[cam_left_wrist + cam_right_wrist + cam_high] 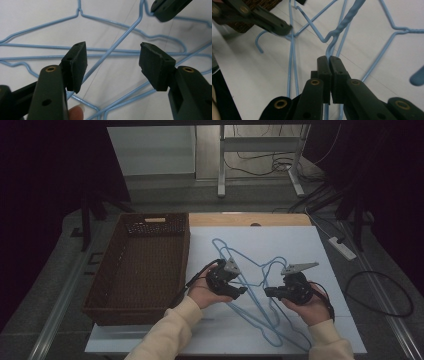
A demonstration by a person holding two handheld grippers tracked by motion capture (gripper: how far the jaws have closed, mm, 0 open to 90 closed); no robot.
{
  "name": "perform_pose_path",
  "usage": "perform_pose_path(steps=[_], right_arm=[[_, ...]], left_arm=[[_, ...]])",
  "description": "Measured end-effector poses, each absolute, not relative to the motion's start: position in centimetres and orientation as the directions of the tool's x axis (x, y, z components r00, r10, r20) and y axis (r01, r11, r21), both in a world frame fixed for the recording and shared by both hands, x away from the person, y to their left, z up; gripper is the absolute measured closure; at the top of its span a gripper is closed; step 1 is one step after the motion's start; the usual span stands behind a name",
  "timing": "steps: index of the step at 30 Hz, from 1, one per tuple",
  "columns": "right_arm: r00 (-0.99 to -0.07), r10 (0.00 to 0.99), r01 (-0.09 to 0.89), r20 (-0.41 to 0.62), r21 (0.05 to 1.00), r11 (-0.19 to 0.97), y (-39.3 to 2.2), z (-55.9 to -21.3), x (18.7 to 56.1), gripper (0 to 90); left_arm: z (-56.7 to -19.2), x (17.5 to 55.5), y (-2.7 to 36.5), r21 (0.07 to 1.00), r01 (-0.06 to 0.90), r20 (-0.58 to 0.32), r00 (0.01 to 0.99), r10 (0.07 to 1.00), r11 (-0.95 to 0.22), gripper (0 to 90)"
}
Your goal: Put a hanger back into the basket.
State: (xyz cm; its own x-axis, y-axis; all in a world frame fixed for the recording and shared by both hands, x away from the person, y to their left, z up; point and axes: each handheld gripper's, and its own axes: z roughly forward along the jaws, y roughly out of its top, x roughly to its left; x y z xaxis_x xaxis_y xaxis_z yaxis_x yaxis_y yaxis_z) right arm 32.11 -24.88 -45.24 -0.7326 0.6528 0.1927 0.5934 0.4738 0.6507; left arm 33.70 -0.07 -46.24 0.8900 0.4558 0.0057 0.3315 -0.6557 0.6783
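Observation:
Several light-blue wire hangers [250, 270] lie tangled on a white board [300, 245]. My right gripper [267, 292] is shut on the wire of one hanger [348, 18], just below its twisted neck, with the pads [323, 65] pinching it. My left gripper [243, 291] points toward the right one and stands open. In the left gripper view its jaws [112, 58] straddle a slanting hanger wire [117, 42] without touching it. The right gripper's jaw tip [167, 10] shows at the top right of that view. The left gripper's jaw [274, 25] shows at the top left of the right gripper view.
A dark brown wicker basket [142, 265] stands to the left of the board, with nothing in it. A white power strip [342, 247] and cables lie on the floor at the right. A desk frame [220, 170] stands beyond the table.

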Motion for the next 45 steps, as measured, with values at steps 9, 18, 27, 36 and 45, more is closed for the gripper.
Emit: perform_pose_path(steps=[9,18,27,36,45], right_arm=[[-0.749,0.63,0.582,0.203,0.656,0.481,-25.0,-45.0,31.9,88.3],[-0.756,0.619,0.579,0.211,0.657,0.483,-25.1,-45.0,32.0,88.2],[-0.748,0.63,0.573,0.208,0.682,0.455,-25.6,-44.7,32.0,85.9],[-0.738,0.637,0.555,0.225,0.739,0.382,-26.6,-44.2,32.0,70.4],[-0.744,0.632,0.513,0.216,0.792,0.333,-27.3,-44.0,32.0,56.3]], left_arm=[[-47.2,33.9,-1.0,0.656,0.233,0.134,0.9,0.414,-0.718,49.2],[-48.2,33.9,-1.6,0.612,0.166,0.24,0.893,0.381,-0.774,71.8],[-47.7,33.4,-1.8,0.596,0.095,0.298,0.896,0.329,-0.797,77.4],[-46.7,32.2,-1.8,0.588,0.031,0.32,0.909,0.268,-0.808,84.6],[-45.5,31.2,-1.2,0.643,0.04,0.277,0.919,0.281,-0.764,86.4]])
